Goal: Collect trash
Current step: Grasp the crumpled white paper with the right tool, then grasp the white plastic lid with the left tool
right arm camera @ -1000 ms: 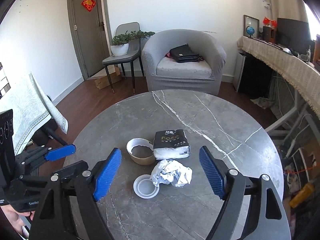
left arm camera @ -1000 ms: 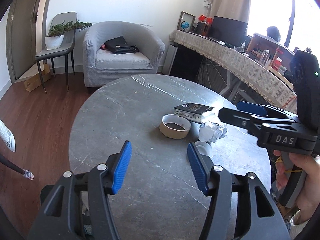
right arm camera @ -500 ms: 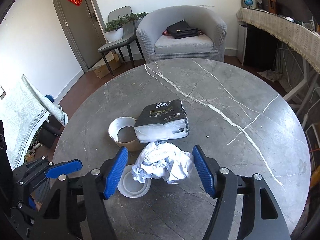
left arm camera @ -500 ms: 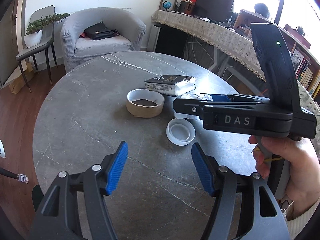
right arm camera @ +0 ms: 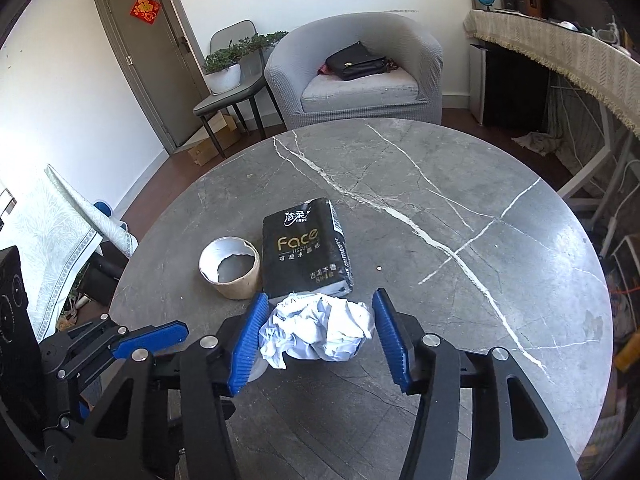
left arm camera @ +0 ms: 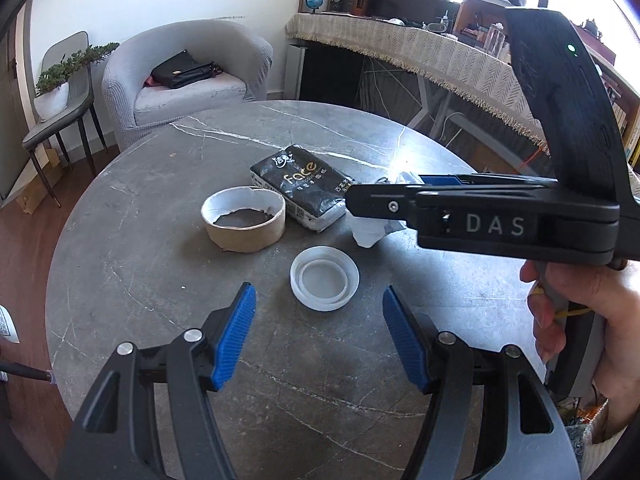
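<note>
A crumpled white paper ball point(right arm camera: 320, 328) lies on the grey marble table point(right arm camera: 460, 208), just in front of a black tissue pack point(right arm camera: 306, 252). My right gripper point(right arm camera: 319, 304) straddles the ball and its jaws are closing; the blue pads sit right at the paper's sides and do not squeeze it. In the left wrist view the right gripper point(left arm camera: 354, 200) reaches in from the right and hides most of the paper point(left arm camera: 372, 230). A white plastic lid point(left arm camera: 324, 278) lies just ahead of my left gripper point(left arm camera: 319, 308), which is open and holds nothing.
A short brown paper tub point(left arm camera: 244, 220) with dark residue stands left of the tissue pack point(left arm camera: 304, 188). A person's hand point(left arm camera: 580, 312) holds the right gripper's handle. Beyond the table are a grey armchair point(right arm camera: 356, 76) and a chair with a potted plant point(right arm camera: 224, 76).
Both grippers came forward and down toward the table. The right jaws narrowed around the crumpled paper. The left gripper drew close to the white lid, its jaws slightly wider.
</note>
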A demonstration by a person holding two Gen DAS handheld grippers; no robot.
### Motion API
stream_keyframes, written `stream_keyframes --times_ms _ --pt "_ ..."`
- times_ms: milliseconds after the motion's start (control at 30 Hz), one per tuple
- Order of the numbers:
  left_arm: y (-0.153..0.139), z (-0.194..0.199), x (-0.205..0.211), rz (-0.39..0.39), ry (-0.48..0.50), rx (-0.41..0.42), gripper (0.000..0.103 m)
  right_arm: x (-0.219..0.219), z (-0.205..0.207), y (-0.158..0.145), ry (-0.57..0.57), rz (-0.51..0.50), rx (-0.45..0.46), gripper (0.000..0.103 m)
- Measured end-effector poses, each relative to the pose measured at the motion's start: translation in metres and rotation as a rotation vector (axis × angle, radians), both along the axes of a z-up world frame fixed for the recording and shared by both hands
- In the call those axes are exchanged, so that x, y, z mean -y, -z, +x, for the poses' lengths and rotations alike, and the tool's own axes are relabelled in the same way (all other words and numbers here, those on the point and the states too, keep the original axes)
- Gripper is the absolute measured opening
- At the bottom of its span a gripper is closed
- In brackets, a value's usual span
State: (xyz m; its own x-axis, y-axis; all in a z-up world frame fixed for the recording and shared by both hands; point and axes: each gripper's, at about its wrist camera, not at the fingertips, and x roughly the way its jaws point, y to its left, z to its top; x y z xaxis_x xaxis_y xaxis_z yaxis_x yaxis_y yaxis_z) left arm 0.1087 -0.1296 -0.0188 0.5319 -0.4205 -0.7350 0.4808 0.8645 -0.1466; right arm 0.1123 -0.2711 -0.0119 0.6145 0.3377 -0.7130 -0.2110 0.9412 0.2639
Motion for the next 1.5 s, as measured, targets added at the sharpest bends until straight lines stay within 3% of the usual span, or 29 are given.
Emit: stream_keyframes --times_ms 300,467,900,1167,1500 --pt "0.004 0.012 0.017 0.081 -0.041 -0.021 0.063 0.030 -0.008 -0.003 0.039 0.040 0.006 0.055" --pt "0.006 0.013 0.028 0.098 -0.016 -0.026 0.058 0.037 -0.010 -0.002 0.040 0.033 0.007 0.055" --pt "0.010 0.020 0.039 0.147 -0.057 -0.008 0.042 0.034 -0.016 -0.002 0.008 0.008 0.005 0.055" --pt "0.003 0.015 0.028 0.123 -0.066 0.001 0.042 0.032 -0.019 -0.009 0.004 0.018 0.020 0.055" --pt "-0.012 0.012 -0.025 0.069 -0.123 0.013 0.042 -0.004 -0.008 -0.004 -0.049 0.032 0.009 0.055"
